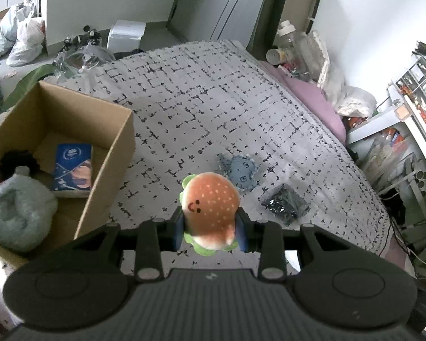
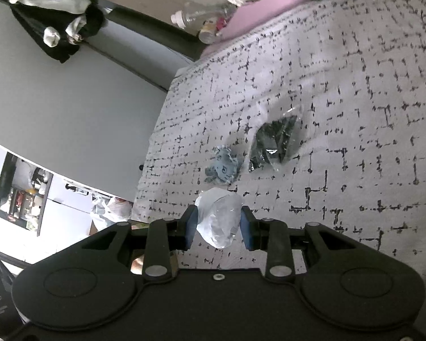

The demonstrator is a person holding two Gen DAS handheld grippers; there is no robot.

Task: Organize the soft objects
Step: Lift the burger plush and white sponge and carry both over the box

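Left claw [image 1: 210,227]: pressed in on a round plush hamburger toy [image 1: 210,207] with an orange seeded bun, smiling face and green felt lettuce. The blue pads [image 1: 178,231] bite its sides low on the bun, so it sits upright and clear of the bed. It squashes little; the grip looks secure.

Right claw [image 2: 218,224]: pinching a crumpled bundle of clear plastic wrap around something pale [image 2: 218,216]. Cannot tell what is inside. The film is slippery, so I judge this the weaker hold.

Just beyond both claws, on the grey-white bedspread with black broken-line checks [image 1: 213,99]: a small blue plush creature [image 1: 242,170] and, near it, a dark item in a shiny clear bag [image 1: 285,203]. Both lie loose, apart from each other, not yet collected.

To the left of the left claw: an open brown cardboard box [image 1: 116,153] on the bed. Inside it are a fluffy grey-green plush [image 1: 17,210], a black fuzzy thing [image 1: 17,160] and a blue printed flat packet [image 1: 73,170]. It reads as the collecting place, so my two loads probably belong there.

Farther off: pink bedding [image 1: 315,99] at the bed's edge, with bottles and bags beyond.
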